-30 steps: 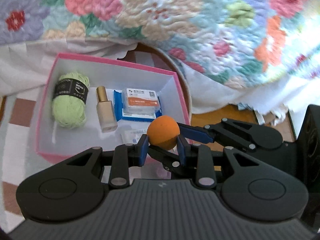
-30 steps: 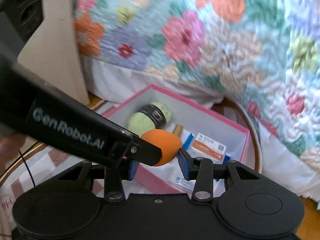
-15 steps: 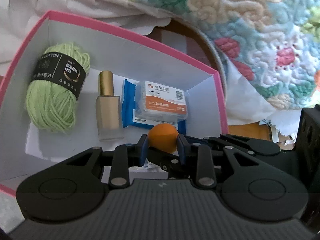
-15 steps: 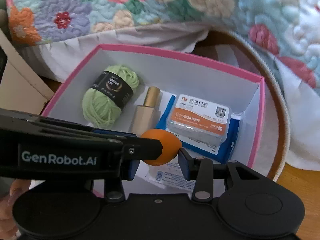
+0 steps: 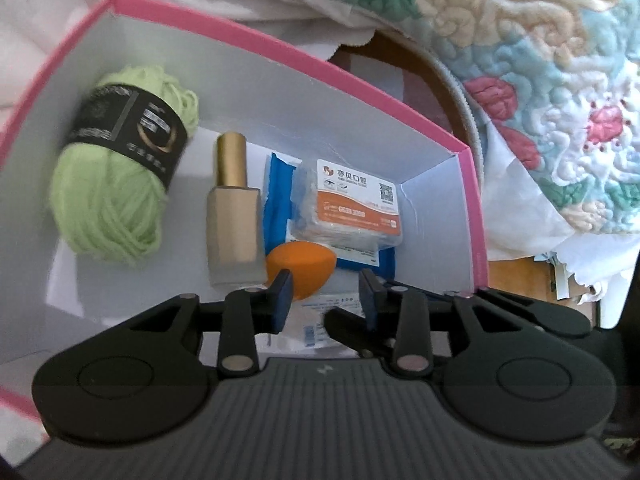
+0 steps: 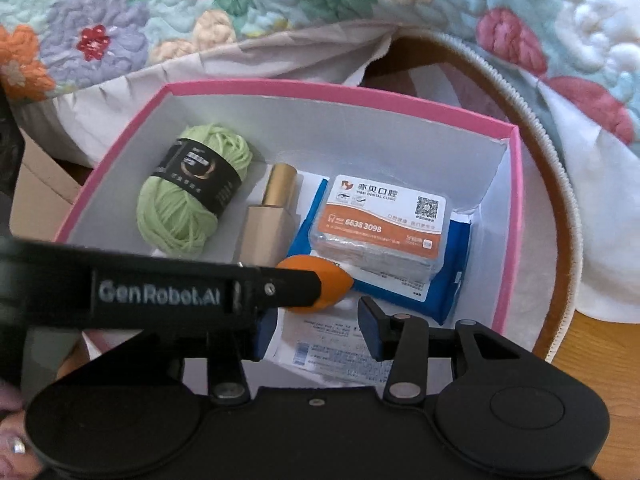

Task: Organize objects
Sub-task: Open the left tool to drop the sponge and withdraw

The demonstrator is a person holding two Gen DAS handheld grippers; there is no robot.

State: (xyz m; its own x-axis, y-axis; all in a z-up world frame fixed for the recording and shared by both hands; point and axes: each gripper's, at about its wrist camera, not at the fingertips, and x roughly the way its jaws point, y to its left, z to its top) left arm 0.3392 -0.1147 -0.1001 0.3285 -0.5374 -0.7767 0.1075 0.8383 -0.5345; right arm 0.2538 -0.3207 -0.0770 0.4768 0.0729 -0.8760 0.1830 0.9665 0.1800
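An orange egg-shaped sponge (image 5: 304, 266) lies on the floor of the pink box (image 5: 280, 52), against the gold-capped bottle (image 5: 234, 220). My left gripper (image 5: 324, 300) stands over it with its jaws opening; the sponge sits just past the left pad and neither pad presses on it. In the right wrist view the sponge (image 6: 332, 284) lies just beyond my right gripper (image 6: 316, 330), whose jaws are also opening, a small gap on each side. The left gripper's black finger (image 6: 280, 284) crosses in front of the sponge and hides part of it.
The box (image 6: 320, 92) also holds green yarn (image 6: 180, 216), a bottle (image 6: 268, 232), an orange-labelled plastic case (image 6: 384, 224) on a blue pack (image 6: 452, 280), and a paper sachet (image 6: 328, 344). A flowered quilt (image 6: 280, 8) hangs behind. A hand (image 6: 12, 436) shows at lower left.
Both grippers came down into the box with the orange sponge between them. Their jaws have since widened, and the sponge now rests on the box floor beside the bottle.
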